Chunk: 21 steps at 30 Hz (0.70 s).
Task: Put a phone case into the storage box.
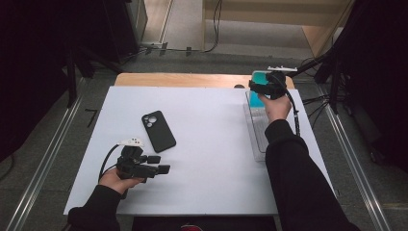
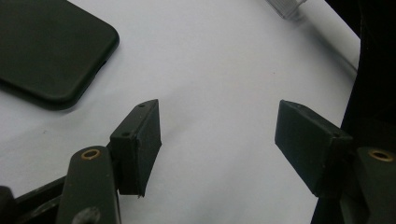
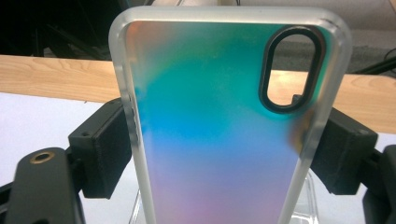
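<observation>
Over at the left, the left gripper (image 1: pixel 159 164) rests low over the white sheet (image 1: pixel 207 144), its two blocky matte-black jaws standing apart with nothing between them, bare smooth sheet showing in the gap. Just ahead of it and a little to its left lies the black phone (image 1: pixel 158 131), a flat slab with rounded corners and a dull, rubbery finish, camera ring at its far end; it is near the jaws but not touching them. From that gripper toward the right there is a broad stretch of plain white surface. Farther right, the right gripper (image 1: pixel 264 88) is raised near the far right corner of the table, and its jaws are clamped on the long side edges of the phone case (image 3: pixel 219 140), held upright. The case has a frosted, translucent rim, rounded corners, a glossy back shading from teal through blue to pink, and an oval black-ringed camera cutout. Below that gripper stands a clear plastic holder (image 1: pixel 259 137), close to the sheet's right edge, with the wooden table edge (image 1: pixel 183 79) beyond.
</observation>
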Each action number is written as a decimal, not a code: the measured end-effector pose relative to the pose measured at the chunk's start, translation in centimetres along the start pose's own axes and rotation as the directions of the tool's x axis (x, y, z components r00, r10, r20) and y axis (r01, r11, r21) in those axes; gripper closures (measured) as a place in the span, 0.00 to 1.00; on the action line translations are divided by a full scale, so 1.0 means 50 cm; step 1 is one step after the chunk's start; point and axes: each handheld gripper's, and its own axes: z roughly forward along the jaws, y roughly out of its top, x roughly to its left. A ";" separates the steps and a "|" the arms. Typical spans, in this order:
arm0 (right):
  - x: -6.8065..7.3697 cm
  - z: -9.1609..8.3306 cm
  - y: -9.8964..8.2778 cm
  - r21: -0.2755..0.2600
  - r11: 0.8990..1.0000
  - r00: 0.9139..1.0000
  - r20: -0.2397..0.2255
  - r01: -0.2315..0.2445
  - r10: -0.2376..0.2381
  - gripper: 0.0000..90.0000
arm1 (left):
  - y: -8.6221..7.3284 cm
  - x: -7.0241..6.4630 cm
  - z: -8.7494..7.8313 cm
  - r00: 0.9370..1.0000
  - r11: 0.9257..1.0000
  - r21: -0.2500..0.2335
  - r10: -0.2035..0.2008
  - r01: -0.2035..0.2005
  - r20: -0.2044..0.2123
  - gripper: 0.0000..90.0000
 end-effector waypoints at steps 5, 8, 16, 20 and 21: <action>0.000 0.018 -0.009 0.022 1.000 1.000 0.004 0.003 -0.003 0.17 | 0.000 0.000 0.000 1.000 1.000 0.000 0.000 0.000 0.001 0.35; 0.000 0.022 -0.012 0.015 1.000 1.000 0.022 0.010 -0.010 0.17 | 0.000 0.000 0.000 1.000 1.000 0.004 0.004 -0.004 0.001 0.35; -0.001 0.030 -0.015 0.020 1.000 0.999 0.033 0.022 -0.022 0.17 | 0.000 0.000 0.002 1.000 1.000 0.006 0.003 -0.003 0.004 0.35; 0.002 0.034 -0.017 0.018 0.999 0.999 0.032 0.043 -0.043 0.17 | 0.000 0.000 0.003 1.000 1.000 0.010 0.006 -0.007 0.003 0.35; 0.002 0.035 -0.018 0.019 0.999 0.999 0.030 0.043 -0.043 0.17 | 0.000 0.000 0.003 1.000 1.000 0.009 0.006 -0.006 0.003 0.35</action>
